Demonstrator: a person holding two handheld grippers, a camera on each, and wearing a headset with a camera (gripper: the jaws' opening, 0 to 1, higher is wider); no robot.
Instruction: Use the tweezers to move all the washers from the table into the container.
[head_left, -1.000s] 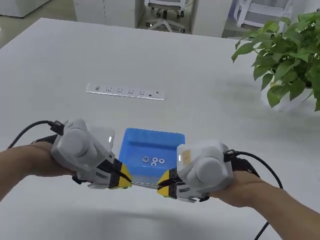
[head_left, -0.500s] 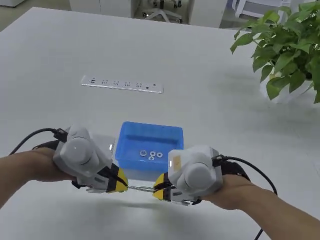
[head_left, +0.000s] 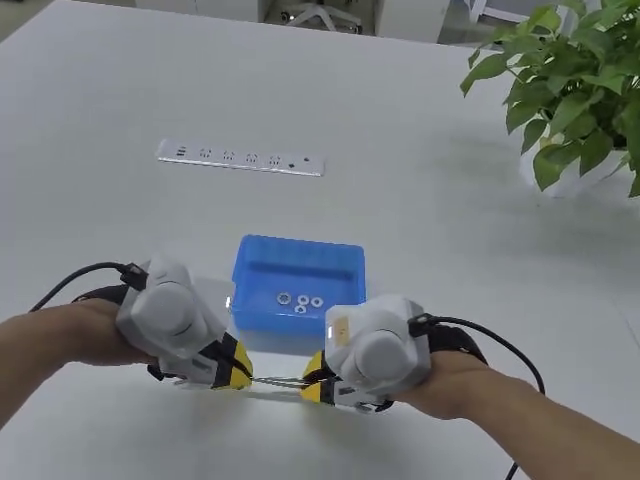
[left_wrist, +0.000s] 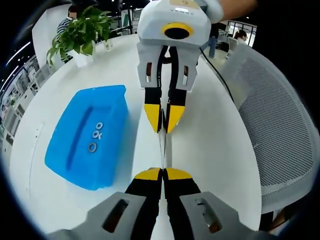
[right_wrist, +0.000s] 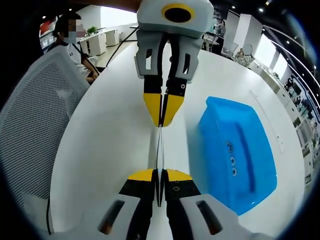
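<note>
Two hand-held grippers meet tip to tip low in the head view, with thin silvery metal tweezers (head_left: 275, 381) stretched level between them. The left gripper (head_left: 232, 365) points toward three o'clock and the right gripper (head_left: 315, 378) toward nine o'clock. Each has its yellow-tipped jaws pressed together on one end of the tweezers.

In the left gripper view, the left gripper (left_wrist: 162, 172) pinches the near end. The tweezers (left_wrist: 162, 147) run straight toward twelve o'clock into the closed jaws of the right gripper (left_wrist: 163, 117). The right gripper view mirrors this, with the right gripper (right_wrist: 159, 175), the tweezers (right_wrist: 159, 145) and the left gripper (right_wrist: 161, 112) in one line.

A hand wraps each gripper body, forearms coming in from seven and five o'clock.

A shallow blue rectangular plastic container (head_left: 260, 285) sits just beyond the tweezers at twelve o'clock on the white table (head_left: 450, 220). Three small metal ring washers (head_left: 300, 301) lie close together on its floor, well apart from the jaws. They also appear at nine o'clock in the left gripper view (left_wrist: 96, 134) and at three o'clock in the right gripper view (right_wrist: 231, 159).

A white power strip (head_left: 240, 159) lies farther off at eleven o'clock, and a leafy green potted plant (head_left: 570, 80) stands at two o'clock.
</note>
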